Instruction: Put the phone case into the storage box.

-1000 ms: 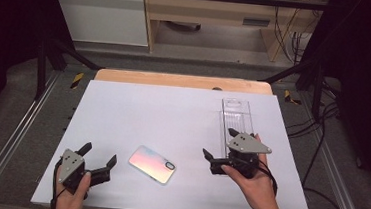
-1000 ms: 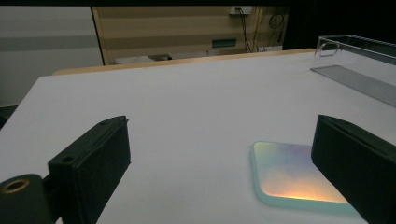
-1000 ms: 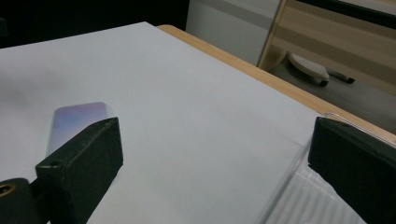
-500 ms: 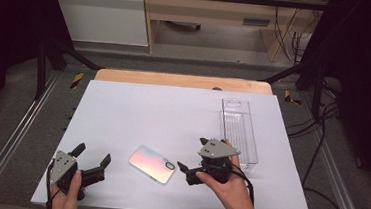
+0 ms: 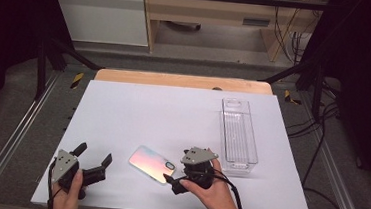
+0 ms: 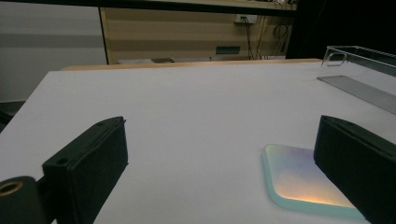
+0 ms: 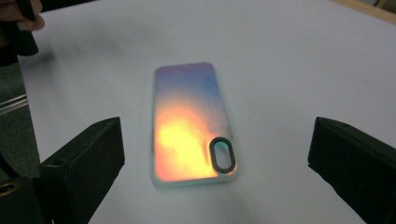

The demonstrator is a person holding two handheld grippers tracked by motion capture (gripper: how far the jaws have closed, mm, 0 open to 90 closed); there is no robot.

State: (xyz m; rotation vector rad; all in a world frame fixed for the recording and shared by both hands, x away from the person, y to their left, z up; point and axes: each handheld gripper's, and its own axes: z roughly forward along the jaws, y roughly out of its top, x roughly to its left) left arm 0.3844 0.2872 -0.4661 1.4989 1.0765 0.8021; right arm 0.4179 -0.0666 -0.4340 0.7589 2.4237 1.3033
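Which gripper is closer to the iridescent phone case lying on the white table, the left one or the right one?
Right. The right gripper is right at the camera-hole end of the iridescent phone case, jaws open toward it. The left gripper is off to the case's other side, across bare table.

One phone case (image 5: 151, 163) is seen lying on one white table (image 5: 148, 111). One clear plastic tray (image 5: 238, 136) is counted beside it. Two grippers are held above the table: the left gripper (image 5: 92, 158) and the right gripper (image 5: 178, 176), one in each of two hands.
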